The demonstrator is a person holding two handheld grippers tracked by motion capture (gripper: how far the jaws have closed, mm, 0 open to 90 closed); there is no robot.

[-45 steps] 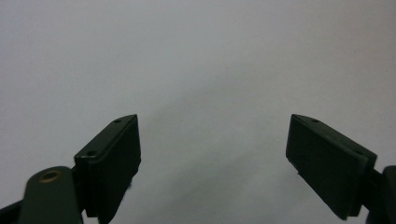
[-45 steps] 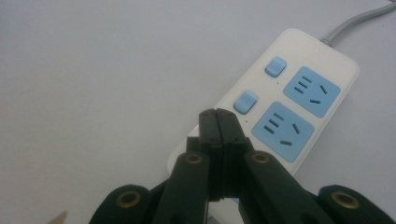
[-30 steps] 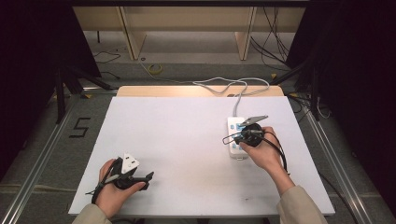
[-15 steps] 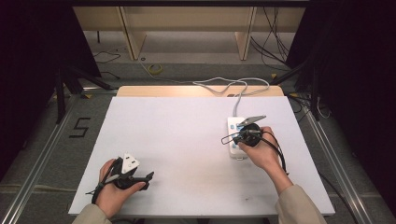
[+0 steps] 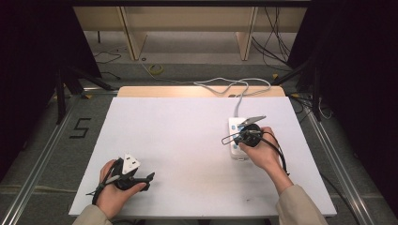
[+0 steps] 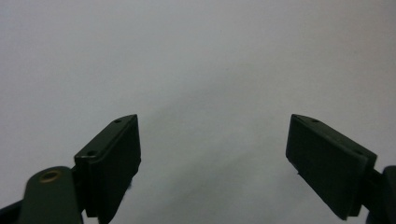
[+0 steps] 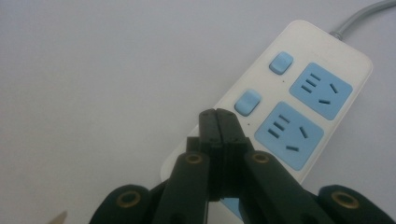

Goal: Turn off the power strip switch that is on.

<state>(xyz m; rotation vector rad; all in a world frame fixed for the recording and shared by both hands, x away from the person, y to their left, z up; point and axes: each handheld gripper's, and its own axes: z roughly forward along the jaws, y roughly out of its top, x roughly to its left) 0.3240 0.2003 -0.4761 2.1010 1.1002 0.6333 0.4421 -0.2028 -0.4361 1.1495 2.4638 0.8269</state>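
Nothing has shifted since the earlier frames: both hands sit where they were, and the white plastic power strip [image 5: 237, 140] with pale blue sockets lies in the same spot right of centre in the high view.

We see the right claw [image 7: 217, 122] clenched, its two black jaws pressed flat together with nothing between them. In the right gripper view its tip lies over the near long edge of the strip, just below the lower of two pale blue rocker switches [image 7: 247, 102]; we cannot tell whether the tip touches the casing. Two blue socket faces sit to the right of the switches, toward the upper right of that frame, and the strip's grey cable [image 7: 362, 17] runs out at the top right corner. In the high view the right claw [image 5: 234, 137] hangs over the strip, with the right hand [image 5: 263, 152] just behind it, and the grey cable [image 5: 234, 86] loops away toward the top edge of the white table [image 5: 178, 136].

The left claw [image 6: 212, 154] is released: its black jaws stand wide apart at the lower left and lower right of the left gripper view, with bare white table between them. In the high view the left claw [image 5: 149, 179] lies low at the lower left, held by the left hand [image 5: 115, 190], well apart from the strip.
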